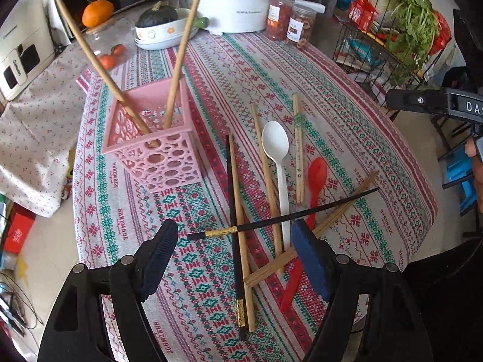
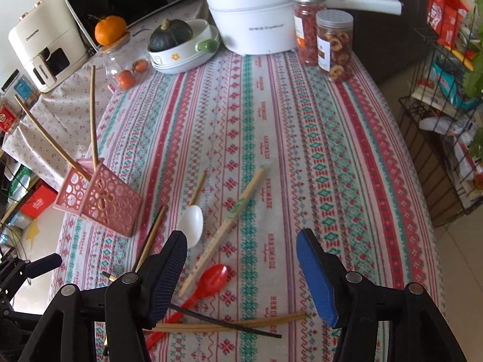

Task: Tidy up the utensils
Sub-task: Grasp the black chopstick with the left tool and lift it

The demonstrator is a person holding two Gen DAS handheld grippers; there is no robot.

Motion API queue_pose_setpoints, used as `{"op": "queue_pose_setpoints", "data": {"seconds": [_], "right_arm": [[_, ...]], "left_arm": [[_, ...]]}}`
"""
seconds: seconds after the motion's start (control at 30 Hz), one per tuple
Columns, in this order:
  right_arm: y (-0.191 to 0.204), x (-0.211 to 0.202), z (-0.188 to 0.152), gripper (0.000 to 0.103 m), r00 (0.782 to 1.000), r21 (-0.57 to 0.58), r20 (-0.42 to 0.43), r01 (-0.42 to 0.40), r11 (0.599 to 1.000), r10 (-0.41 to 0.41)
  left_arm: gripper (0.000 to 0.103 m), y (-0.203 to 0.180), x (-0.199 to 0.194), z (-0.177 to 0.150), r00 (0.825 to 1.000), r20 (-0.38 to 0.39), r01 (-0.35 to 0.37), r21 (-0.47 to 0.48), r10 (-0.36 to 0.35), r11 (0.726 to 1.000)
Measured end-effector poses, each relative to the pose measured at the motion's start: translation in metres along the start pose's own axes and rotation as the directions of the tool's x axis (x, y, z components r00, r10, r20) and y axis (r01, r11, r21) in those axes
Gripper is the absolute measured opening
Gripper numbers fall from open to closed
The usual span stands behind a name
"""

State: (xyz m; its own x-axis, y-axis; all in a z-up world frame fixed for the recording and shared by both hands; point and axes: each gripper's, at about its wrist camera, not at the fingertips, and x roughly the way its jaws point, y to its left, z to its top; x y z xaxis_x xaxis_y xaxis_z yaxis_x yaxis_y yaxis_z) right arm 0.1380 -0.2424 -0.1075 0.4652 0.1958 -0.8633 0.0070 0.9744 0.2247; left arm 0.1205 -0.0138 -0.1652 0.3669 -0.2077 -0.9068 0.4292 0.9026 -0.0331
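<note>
Left gripper (image 1: 235,253) angled steeply down, jaws spread wide, nothing gripped. Right gripper (image 2: 241,268) likewise tilted down, jaws apart, empty.

The red spoon (image 1: 314,187) has its handle partly behind the blue pad of the left gripper's fingers (image 1: 311,259). The white spoon (image 2: 190,224) handle is hidden by the right gripper's fingers (image 2: 166,274). The pot (image 1: 235,3) top is cut off by the frame edge. Jar (image 1: 279,15) labels are too small to read.

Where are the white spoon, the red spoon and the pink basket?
white spoon (image 1: 274,141): left wrist view, on its bowl.
red spoon (image 2: 215,276): right wrist view, on its bowl.
pink basket (image 1: 169,163): left wrist view, on its front wall with holes.
</note>
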Motion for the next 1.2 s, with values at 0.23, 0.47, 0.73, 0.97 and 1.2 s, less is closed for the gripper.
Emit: {"op": "queue_pose_setpoints", "data": {"seconds": [0.23,0.47,0.73,0.97,1.2], "right_arm": [[-0.044,0.003,-0.029,0.069,0.994,0.036,-0.098,0.058,0.998,-0.055],[-0.067,0.005,-0.04,0.069,0.988,0.043,-0.135,0.081,0.996,-0.074],[-0.073,0.004,-0.037,0.069,0.989,0.036,-0.132,0.074,0.997,-0.069],[-0.078,0.007,-0.033,0.069,0.988,0.047,-0.136,0.08,0.996,-0.073],[-0.08,0.008,-0.032,0.069,0.988,0.055,-0.139,0.077,0.996,-0.068]], "left_arm": [[0.066,-0.054,0.031,0.012,0.998,-0.048,0.037,0.19,-0.029,0.981],[0.039,-0.099,0.054,0.021,0.99,-0.098,0.128,0.397,-0.097,0.909],[0.021,-0.11,0.072,0.036,0.982,-0.147,0.172,0.411,-0.121,0.895],[0.009,-0.094,0.09,0.052,0.982,-0.172,0.125,0.288,-0.077,0.95],[0.009,-0.098,0.095,0.063,0.984,-0.156,0.13,0.274,-0.09,0.953]]}}
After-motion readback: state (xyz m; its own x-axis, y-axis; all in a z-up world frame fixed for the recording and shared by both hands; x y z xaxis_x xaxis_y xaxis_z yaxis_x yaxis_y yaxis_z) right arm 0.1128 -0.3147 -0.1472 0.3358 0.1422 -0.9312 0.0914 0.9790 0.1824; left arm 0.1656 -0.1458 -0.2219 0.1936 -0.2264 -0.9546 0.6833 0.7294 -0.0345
